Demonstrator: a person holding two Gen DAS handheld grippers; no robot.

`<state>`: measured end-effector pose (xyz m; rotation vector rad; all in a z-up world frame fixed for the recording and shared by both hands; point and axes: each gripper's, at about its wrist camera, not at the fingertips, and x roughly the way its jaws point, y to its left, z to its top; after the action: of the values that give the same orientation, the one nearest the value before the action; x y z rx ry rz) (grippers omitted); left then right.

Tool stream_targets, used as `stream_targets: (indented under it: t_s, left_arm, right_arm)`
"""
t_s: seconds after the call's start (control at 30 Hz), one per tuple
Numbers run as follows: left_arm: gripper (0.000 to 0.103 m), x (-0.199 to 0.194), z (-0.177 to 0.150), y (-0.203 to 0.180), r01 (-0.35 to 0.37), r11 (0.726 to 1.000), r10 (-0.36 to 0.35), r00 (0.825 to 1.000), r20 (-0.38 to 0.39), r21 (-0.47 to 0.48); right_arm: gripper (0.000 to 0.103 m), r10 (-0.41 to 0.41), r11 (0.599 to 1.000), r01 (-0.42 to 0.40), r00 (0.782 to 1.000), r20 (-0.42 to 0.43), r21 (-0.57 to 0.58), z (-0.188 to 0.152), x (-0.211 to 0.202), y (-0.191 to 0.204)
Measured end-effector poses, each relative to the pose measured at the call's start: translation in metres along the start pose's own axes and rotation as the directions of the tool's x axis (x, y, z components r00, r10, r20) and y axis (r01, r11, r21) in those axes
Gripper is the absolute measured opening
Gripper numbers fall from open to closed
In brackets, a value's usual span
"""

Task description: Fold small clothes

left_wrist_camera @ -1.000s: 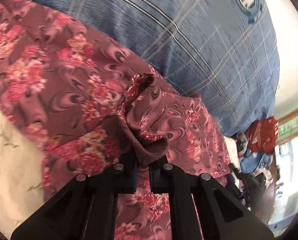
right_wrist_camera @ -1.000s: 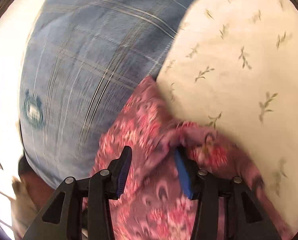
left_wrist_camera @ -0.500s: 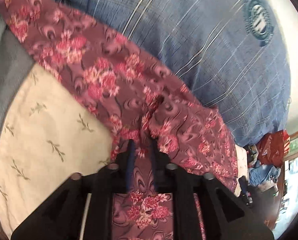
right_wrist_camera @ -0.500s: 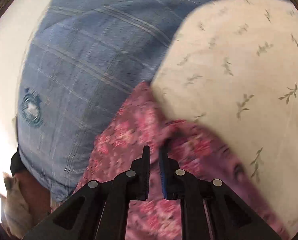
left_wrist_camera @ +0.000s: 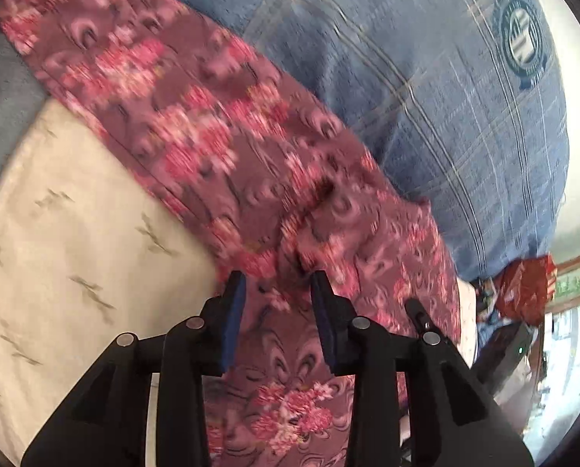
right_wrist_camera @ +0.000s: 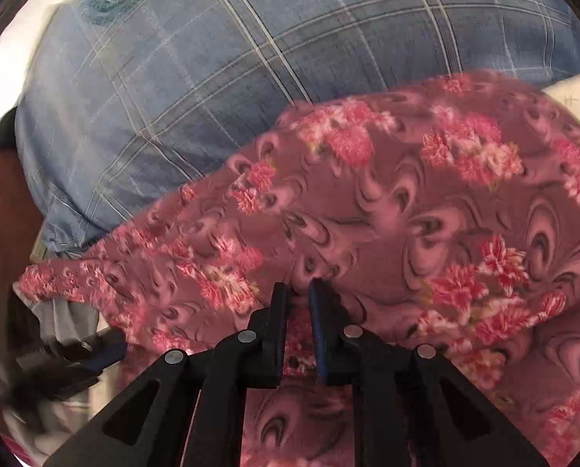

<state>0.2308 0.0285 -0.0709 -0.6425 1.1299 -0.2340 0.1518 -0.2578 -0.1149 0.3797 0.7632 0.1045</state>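
A blue checked cotton cover with pale stripes and a round dark emblem (left_wrist_camera: 426,89) fills the far part of both views. On the near side of it in the left wrist view lies a cream sheet printed with small grey sprigs (left_wrist_camera: 76,257). Across both stretches the task's thing, a mauve cloth garment printed with pink and red flower clusters and swirls (left_wrist_camera: 219,148), running from the far left corner of the left view down to the near edge; its pattern is blurred there.

In the right wrist view the same garment (right_wrist_camera: 426,210) shows a doubled layer with a folded edge draped toward the left, its print sharp.

The right tongs (right_wrist_camera: 299,292) are nearly pressed together, pinching a small ridge of the garment between the blue pads.

The left tongs (left_wrist_camera: 276,284) stand spread, the garment lying flat between and beneath the fingers, with a puckered crease just beyond their tips.
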Motion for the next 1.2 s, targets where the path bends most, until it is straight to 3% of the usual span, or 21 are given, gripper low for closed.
stream_targets:
  t_s: [0.13, 0.2, 0.27, 0.33, 0.4, 0.47, 0.53, 0.6, 0.63, 0.67, 0.77, 0.93, 1.07, 1.2]
  left_arm:
    - [0.032, -0.042, 0.024, 0.02, -0.123, 0.992, 0.127, 0.982, 0.137, -0.037]
    - [0.038, -0.076, 0.041, 0.042, -0.168, 0.98, 0.187, 0.96, 0.207, -0.11]
    - [0.049, -0.099, 0.054, 0.059, -0.194, 0.968, 0.228, 0.944, 0.239, -0.158]
    - [0.051, -0.125, 0.076, 0.077, -0.252, 0.945, 0.303, 0.915, 0.265, -0.21]
    - [0.051, -0.137, 0.091, 0.088, -0.273, 0.931, 0.335, 0.902, 0.273, -0.241]
    - [0.058, -0.144, 0.111, 0.099, -0.28, 0.919, 0.355, 0.894, 0.273, -0.277]
    - [0.058, -0.141, 0.126, 0.107, -0.28, 0.91, 0.363, 0.894, 0.262, -0.304]
    - [0.051, -0.134, 0.139, 0.121, -0.264, 0.904, 0.355, 0.902, 0.247, -0.335]
    - [0.016, -0.13, 0.145, 0.128, -0.226, 0.913, 0.317, 0.918, 0.24, -0.341]
    - [0.003, -0.125, 0.148, 0.135, -0.214, 0.907, 0.302, 0.931, 0.207, -0.362]
    - [0.002, -0.131, 0.145, 0.138, -0.178, 0.909, 0.28, 0.931, 0.234, -0.378]
    - [0.002, -0.151, 0.129, 0.079, -0.175, 0.959, 0.241, 0.919, 0.312, -0.224]
    - [0.002, -0.147, 0.114, 0.013, -0.136, 0.988, 0.152, 0.934, 0.323, -0.073]
    - [0.002, -0.107, 0.092, -0.059, -0.104, 0.992, 0.081, 0.959, 0.271, 0.07]
  right_arm:
    - [0.019, -0.031, 0.999, 0.031, 0.999, 0.01, -0.036, 0.001, 0.002, 0.008]
    - [0.022, -0.036, 0.998, 0.037, 0.999, 0.016, -0.054, -0.001, 0.0, 0.01]
    - [0.027, -0.031, 0.997, 0.032, 0.999, 0.019, -0.067, -0.001, 0.002, 0.014]
    - [0.034, -0.015, 0.997, 0.016, 1.0, 0.02, -0.078, -0.002, 0.002, 0.014]
    - [0.035, -0.007, 0.997, 0.008, 1.0, 0.021, -0.08, -0.003, 0.004, 0.017]
    - [0.036, 0.004, 0.997, -0.002, 1.0, 0.022, -0.076, -0.003, 0.002, 0.015]
    - [0.036, 0.015, 0.997, -0.013, 1.0, 0.024, -0.07, -0.004, 0.001, 0.014]
    - [0.036, 0.027, 0.998, -0.025, 0.999, 0.024, -0.061, -0.004, 0.002, 0.014]
    - [0.036, 0.034, 0.998, -0.033, 0.999, 0.025, -0.055, -0.004, 0.001, 0.011]
    - [0.036, 0.04, 0.998, -0.039, 0.999, 0.025, -0.051, -0.004, 0.001, 0.01]
    - [0.036, 0.054, 0.998, -0.053, 0.998, 0.028, -0.04, -0.003, -0.001, 0.007]
    - [0.036, 0.069, 0.997, -0.068, 0.997, 0.031, -0.03, -0.003, -0.002, 0.002]
    - [0.036, 0.08, 0.997, -0.079, 0.996, 0.033, -0.021, -0.003, -0.006, -0.003]
    - [0.036, 0.089, 0.996, -0.089, 0.995, 0.035, -0.013, -0.003, -0.009, -0.007]
